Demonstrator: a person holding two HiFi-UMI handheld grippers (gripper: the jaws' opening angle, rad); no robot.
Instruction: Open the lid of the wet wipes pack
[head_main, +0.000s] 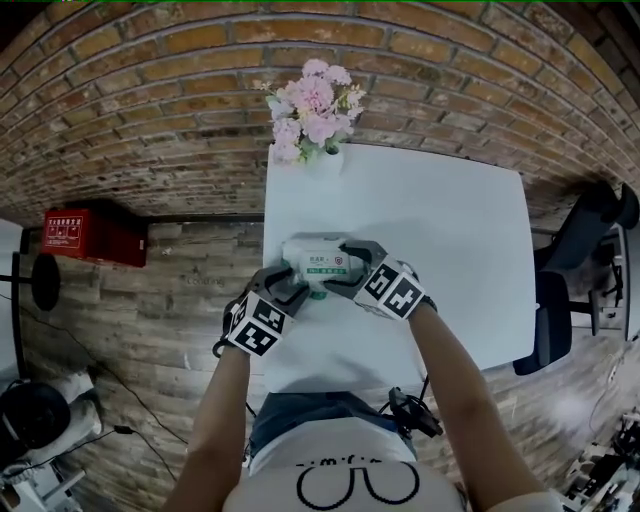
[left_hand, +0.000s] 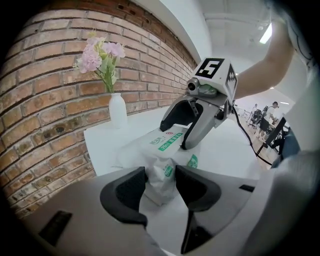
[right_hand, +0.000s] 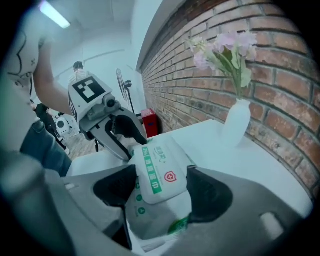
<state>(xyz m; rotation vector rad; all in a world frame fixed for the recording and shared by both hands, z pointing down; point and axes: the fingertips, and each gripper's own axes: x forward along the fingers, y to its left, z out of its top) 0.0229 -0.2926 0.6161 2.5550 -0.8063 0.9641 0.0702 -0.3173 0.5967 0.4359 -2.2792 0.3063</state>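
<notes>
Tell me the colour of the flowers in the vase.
The flowers are pink, clearest in the head view.

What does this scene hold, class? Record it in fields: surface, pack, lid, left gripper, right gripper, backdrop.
surface: white rectangular table
pack: white soft plastic wet wipes pack with green print, lying on the table
lid: white rounded flap lid, looks flat and shut
left gripper: jaws pinch the pack's crumpled end
right gripper: jaws open, astride the pack's other end
backdrop: pink flowers in a white vase, red brick wall

Head view overhead; gripper views opposed, sharing pack (left_hand: 165, 150).
</notes>
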